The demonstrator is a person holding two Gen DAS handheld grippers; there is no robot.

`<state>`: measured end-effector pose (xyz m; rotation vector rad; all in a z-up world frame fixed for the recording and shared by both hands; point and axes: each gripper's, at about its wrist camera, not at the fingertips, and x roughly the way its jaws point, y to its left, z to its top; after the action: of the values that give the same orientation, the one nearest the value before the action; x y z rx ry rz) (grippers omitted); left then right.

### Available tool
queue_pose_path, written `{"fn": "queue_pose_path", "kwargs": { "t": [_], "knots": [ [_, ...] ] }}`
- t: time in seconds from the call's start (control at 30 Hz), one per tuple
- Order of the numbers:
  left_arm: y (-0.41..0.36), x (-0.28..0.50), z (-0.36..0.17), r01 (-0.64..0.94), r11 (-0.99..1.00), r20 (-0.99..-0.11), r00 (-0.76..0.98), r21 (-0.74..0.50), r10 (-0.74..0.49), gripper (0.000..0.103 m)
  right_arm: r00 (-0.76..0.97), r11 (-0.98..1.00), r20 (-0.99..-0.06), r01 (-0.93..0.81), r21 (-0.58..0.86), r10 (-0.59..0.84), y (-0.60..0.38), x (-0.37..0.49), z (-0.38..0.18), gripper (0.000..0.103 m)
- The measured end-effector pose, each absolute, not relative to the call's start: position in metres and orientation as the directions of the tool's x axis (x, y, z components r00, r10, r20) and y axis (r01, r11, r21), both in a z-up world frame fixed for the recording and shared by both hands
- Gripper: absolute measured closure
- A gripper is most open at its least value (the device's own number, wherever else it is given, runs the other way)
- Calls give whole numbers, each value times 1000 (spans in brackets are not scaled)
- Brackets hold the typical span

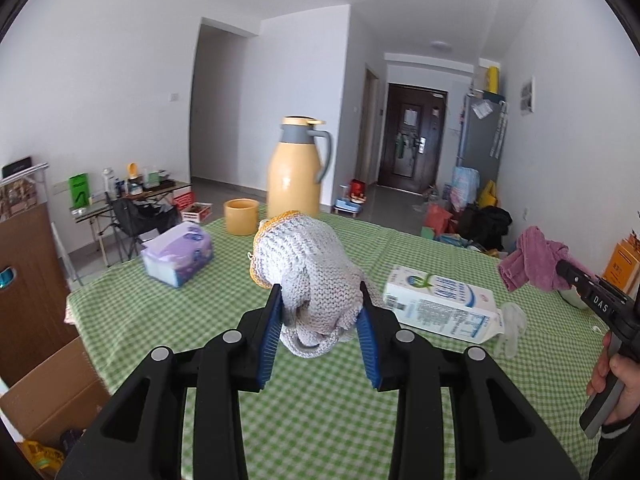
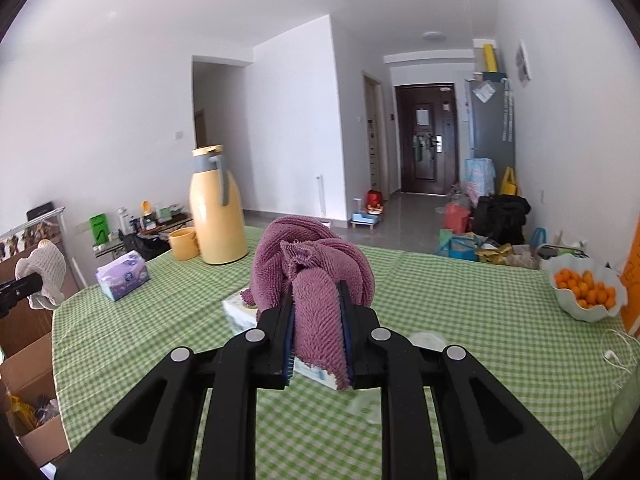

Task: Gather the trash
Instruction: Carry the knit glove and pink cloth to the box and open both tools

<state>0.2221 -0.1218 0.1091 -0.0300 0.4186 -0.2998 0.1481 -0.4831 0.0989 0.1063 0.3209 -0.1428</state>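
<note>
The knitted glove [image 1: 308, 276], white with a yellow-orange cuff, is bunched into a soft lump and hangs clear above the green-checked tablecloth [image 1: 320, 420], pinched between the blue ribbed pads of the left gripper [image 1: 320, 312], whose jaws are clamped on its loose, looped lower folds. The yarn is coarse and ribbed, sagging below the pads in a floppy curl. Over on the other side, the right gripper [image 2: 316, 320] is closed tight on a purple cloth [image 2: 316, 276], a nubbly chenille rag twisted into a fat knot, one flap trailing down between the pads; it too is lifted off the table. Beneath it a white milk carton [image 1: 440, 308] lies on its side, boxy and printed in blue and green, with a thin crumpled clear glove [image 1: 510, 330] just beside its gabled end. Farther back stand a glossy yellow thermos jug [image 1: 294, 174] with a grey collar and handle, a squat yellow cup [image 1: 240, 216] near it, and a soft purple tissue pack [image 1: 178, 254]. A scalloped white bowl of small oranges [image 2: 586, 288] sits at the table's right edge.
</note>
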Motion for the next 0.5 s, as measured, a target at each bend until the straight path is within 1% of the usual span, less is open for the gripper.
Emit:
{"fn": "queue_pose_path", "kwargs": {
  "t": [0.17,0.33,0.5],
  "knots": [
    [-95,223,108,223,968,-394,884,-113,-250,70,941,993,-331,102,65,-75,-455,164,100,85],
    [-63,230,99,155,978,-428,881,-138,-200,70,937,998,-350,30,47,-12,-423,182,100,85],
    [-25,231,94,83,984,-436,888,-159,-145,70,925,997,-373,-64,38,74,-381,201,96,85]
  ]
}}
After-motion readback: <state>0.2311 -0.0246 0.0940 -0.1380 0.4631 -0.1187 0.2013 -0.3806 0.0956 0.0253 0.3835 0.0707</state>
